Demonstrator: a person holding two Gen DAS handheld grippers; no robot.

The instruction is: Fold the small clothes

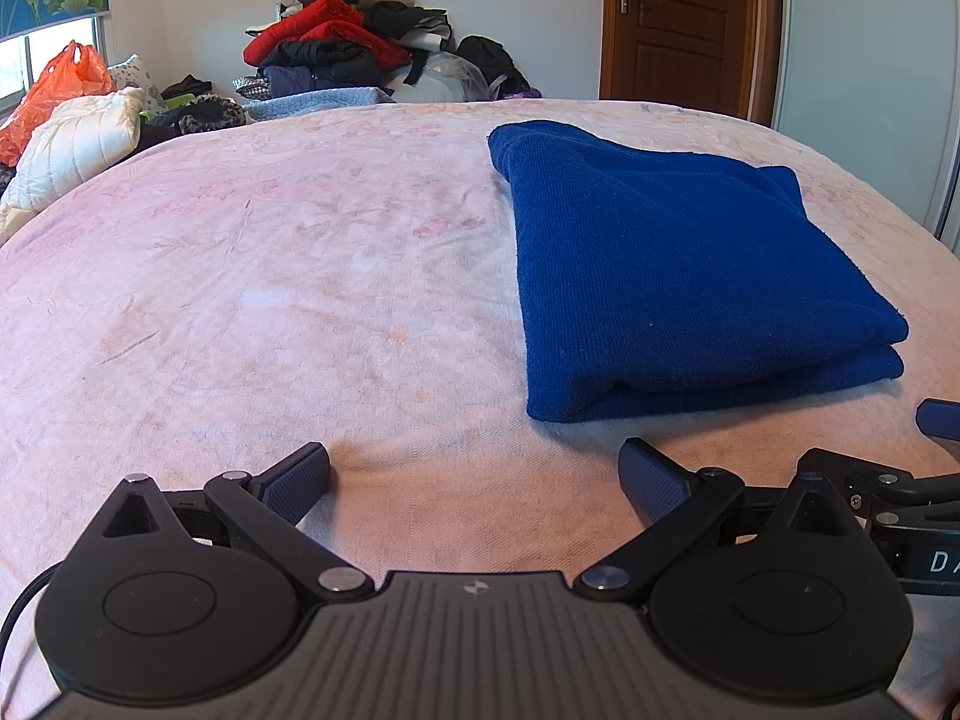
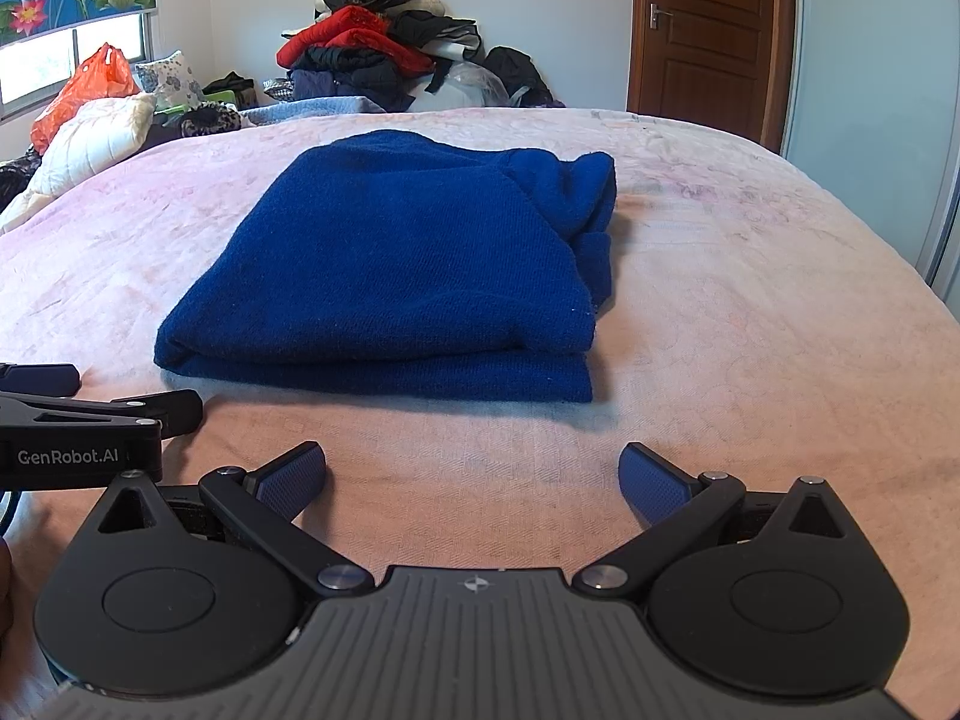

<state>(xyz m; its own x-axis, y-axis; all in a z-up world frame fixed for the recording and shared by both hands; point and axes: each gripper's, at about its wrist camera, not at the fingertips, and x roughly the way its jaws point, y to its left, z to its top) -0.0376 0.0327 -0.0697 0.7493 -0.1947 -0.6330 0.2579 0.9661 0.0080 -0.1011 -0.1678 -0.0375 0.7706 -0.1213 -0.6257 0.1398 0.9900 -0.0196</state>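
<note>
A dark blue knit garment point(image 1: 672, 264) lies folded into a thick rectangle on the pink bed cover point(image 1: 270, 300). It also shows in the right wrist view point(image 2: 408, 276), straight ahead. My left gripper point(image 1: 474, 480) is open and empty, low over the bed, with the garment ahead and to its right. My right gripper point(image 2: 474, 477) is open and empty, just short of the garment's near edge. Each gripper shows at the edge of the other's view: the right one point(image 1: 900, 492) and the left one point(image 2: 72, 420).
A heap of red and black clothes point(image 1: 348, 42) lies beyond the bed's far edge. An orange plastic bag point(image 1: 54, 90) and a white quilted jacket point(image 1: 78, 138) lie at far left. A brown door point(image 1: 678, 24) and a white wardrobe point(image 1: 870, 90) stand at the right.
</note>
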